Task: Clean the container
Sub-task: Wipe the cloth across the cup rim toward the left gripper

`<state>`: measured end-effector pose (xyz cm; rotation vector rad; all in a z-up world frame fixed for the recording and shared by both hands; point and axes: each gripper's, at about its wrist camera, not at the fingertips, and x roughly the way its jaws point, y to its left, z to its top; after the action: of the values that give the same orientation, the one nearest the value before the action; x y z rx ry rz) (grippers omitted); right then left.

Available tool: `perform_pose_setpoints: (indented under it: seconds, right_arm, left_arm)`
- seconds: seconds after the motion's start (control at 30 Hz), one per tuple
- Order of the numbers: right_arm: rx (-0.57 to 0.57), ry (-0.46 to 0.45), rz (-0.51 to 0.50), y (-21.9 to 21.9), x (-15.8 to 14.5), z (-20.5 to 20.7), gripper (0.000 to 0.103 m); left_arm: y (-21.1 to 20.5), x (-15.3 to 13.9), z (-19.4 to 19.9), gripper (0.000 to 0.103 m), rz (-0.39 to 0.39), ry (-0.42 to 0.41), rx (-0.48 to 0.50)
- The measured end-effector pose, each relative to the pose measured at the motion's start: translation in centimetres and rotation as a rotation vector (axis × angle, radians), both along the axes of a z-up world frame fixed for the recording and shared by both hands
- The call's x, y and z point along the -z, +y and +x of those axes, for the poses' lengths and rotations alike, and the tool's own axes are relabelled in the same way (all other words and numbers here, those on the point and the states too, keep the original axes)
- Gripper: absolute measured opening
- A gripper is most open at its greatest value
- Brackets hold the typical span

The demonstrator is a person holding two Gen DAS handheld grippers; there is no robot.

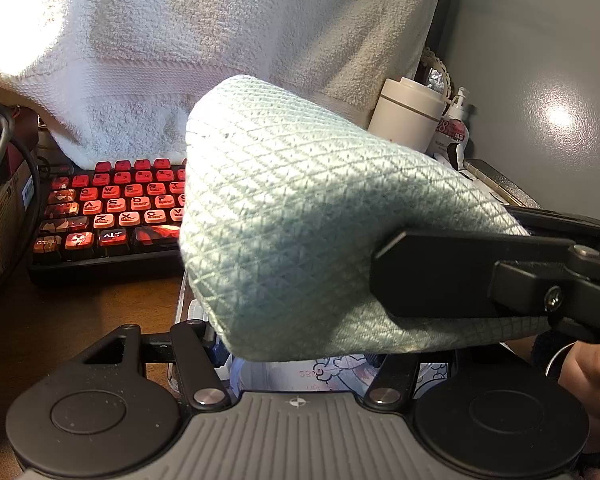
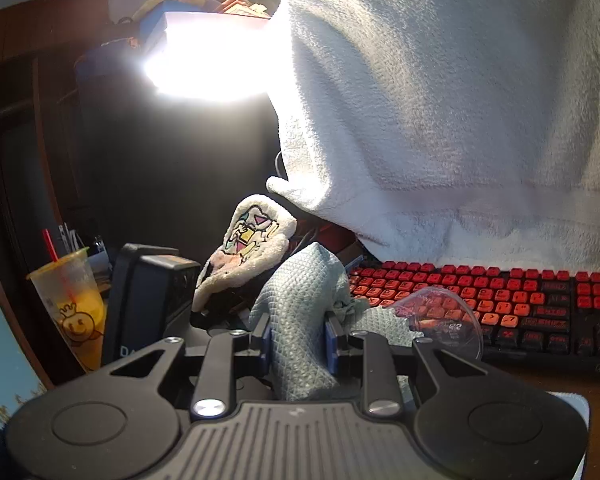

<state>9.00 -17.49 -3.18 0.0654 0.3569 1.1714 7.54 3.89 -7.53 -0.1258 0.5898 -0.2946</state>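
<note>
My right gripper [image 2: 297,346] is shut on a pale green waffle-weave cloth [image 2: 296,312]. In the left wrist view the same cloth [image 1: 300,232] fills the middle, pinched by the right gripper's black fingers [image 1: 440,272] coming in from the right. A clear plastic container [image 2: 440,316] shows beside the cloth, in front of the keyboard. My left gripper [image 1: 296,354] sits under the cloth, its blue pads [image 1: 219,350] around the clear container [image 1: 300,374] with a cartoon print; most of the container is hidden by the cloth.
A red-and-black keyboard [image 1: 112,212] lies on the brown desk [image 1: 60,320], also in the right wrist view [image 2: 520,304]. A white towel [image 1: 220,40] hangs behind it. A white jar [image 1: 408,116] and pump bottle [image 1: 456,128] stand back right. A yellow drink cup [image 2: 74,308] stands left.
</note>
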Motion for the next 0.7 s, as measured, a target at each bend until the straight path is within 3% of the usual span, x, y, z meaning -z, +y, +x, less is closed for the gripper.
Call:
perform_pose_setpoints:
  seconds: [0.37,0.7]
  right_arm:
    - [0.111,0.019,0.005,0.1,0.0,0.9,0.022]
    - [-0.008,0.054,0.025,-0.2,0.1,0.7,0.026]
  left_arm:
    - [-0.1,-0.1,0.1,0.059,0.001,0.000,0.001]
    - [-0.1,-0.1,0.1,0.059,0.002,0.000,0.000]
